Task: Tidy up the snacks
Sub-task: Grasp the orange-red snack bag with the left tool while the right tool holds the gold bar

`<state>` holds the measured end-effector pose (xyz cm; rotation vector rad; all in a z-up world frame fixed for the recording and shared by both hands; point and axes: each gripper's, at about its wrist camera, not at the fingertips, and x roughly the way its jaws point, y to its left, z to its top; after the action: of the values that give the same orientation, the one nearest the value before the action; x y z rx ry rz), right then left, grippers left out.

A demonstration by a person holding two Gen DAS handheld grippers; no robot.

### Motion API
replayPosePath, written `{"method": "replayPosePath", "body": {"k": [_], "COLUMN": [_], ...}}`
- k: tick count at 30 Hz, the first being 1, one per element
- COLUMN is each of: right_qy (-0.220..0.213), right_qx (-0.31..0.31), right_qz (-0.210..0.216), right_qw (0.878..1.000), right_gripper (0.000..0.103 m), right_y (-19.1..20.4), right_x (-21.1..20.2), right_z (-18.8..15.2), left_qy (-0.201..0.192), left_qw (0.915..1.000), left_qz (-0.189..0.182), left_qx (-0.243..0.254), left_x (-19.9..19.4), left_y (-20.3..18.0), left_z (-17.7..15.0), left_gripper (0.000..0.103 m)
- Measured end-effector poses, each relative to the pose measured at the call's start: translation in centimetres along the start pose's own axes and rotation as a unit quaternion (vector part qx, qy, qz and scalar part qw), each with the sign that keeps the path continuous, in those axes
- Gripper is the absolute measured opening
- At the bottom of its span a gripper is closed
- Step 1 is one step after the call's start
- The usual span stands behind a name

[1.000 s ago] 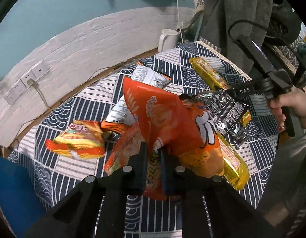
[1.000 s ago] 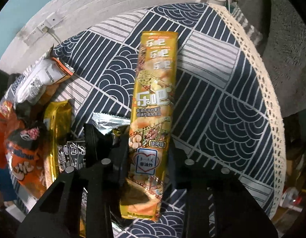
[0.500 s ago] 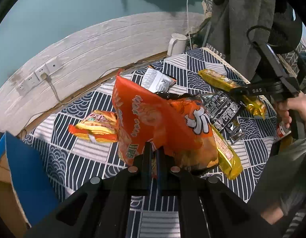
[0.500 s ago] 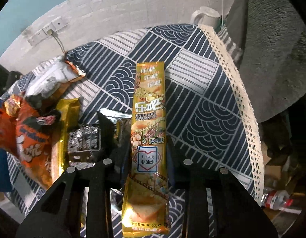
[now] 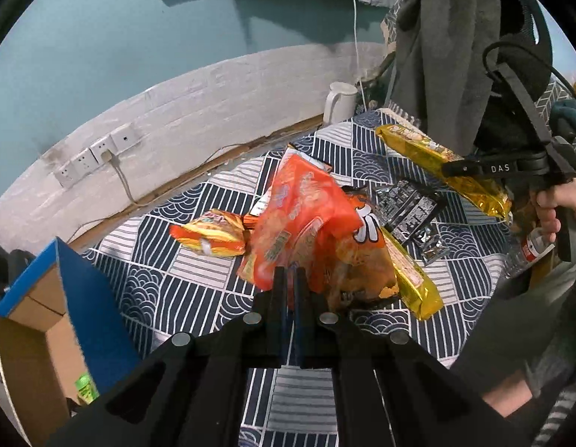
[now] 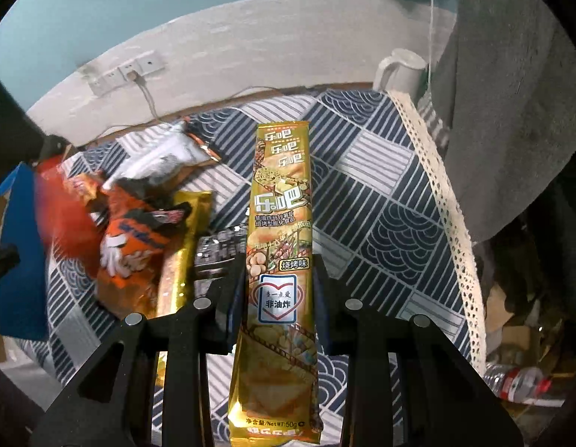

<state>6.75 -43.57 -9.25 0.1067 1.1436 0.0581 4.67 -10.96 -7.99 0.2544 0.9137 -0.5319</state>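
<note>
Between right claw (image 6: 278,279) fingers, gold packet (image 6: 278,223)

Light: dim indoor, cool tint; source can't tell
Glare: highlights on gold snack pack (image 6: 278,260) foil
Shadows: soft, under bags on patterned cloth (image 5: 176,290)
Blur: red-orange chip bag (image 6: 69,219) smeared in right wrist view; left view mostly sharp
Distortion: heavy fisheye, wall line bows, black vignette at corners
Foreground: gripper bodies near-black, little detail

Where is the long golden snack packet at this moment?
The long golden snack packet is held in the right gripper, lifted above the patterned tablecloth. In the left wrist view it is at the right, above the black-and-silver packet.
</note>
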Motion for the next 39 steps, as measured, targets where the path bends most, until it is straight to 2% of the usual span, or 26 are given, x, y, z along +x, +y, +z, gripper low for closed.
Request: {"method": "replayPosePath", "body": {"k": [4,7,9,11,14,17,25,28,39], "right_qy": [-0.010,-0.017,-0.020,-0.021,-0.018,-0.012,0.000,0.003,0.013], "right_qx": [-0.005,-0.005,-0.008,-0.011,-0.011,-0.009,0.000,0.000,-0.001], "right_qz": [0.008,0.020,0.026,0.032,0.038,0.045,0.055,0.058,0.073], "right_qw": [1.000,1.000,0.999,0.999,0.999,0.999,0.999,0.998,0.997], "right_gripper": [0.030,0.030,0.030,0.030,0.030,0.030,0.030,0.030,0.030], "right_y": [0.8,1.3,1.8,2.1,2.1,1.9,1.0,0.9,1.0], "right_x": [-1.2,-2.0,-2.5,-2.6,-2.4,-1.8,-0.2,0.2,1.6], "right_z": [-0.2,-0.3,-0.5,-0.7,-0.9,-1.1,-1.0,-0.9,-0.3], "left_qy": [0.000,0.003,0.001,-0.003,-0.017,-0.015,0.036,0.051,0.077], "left_qw": [1.0000,0.9999,0.9999,1.0000,0.9998,0.9996,0.9986,0.9978,0.9956], "left_qz": [0.005,-0.006,-0.002,0.003,0.004,-0.020,-0.033,-0.023,-0.027], "left_qx": [-0.003,-0.013,-0.013,-0.009,-0.013,-0.013,0.017,0.035,0.046], "left_x": [-0.7,-0.3,0.4,1.3,2.1,3.5,8.7,10.4,13.9], "left_y": [0.3,0.5,0.6,0.8,1.1,1.5,1.1,0.8,0.4], "left_z": [-0.4,-0.7,-0.7,-0.5,-0.1,0.7,1.7,1.4,1.4], "left_gripper": [0.003,0.005,0.021,0.054,0.075,0.083,0.085,0.085,0.086]}}
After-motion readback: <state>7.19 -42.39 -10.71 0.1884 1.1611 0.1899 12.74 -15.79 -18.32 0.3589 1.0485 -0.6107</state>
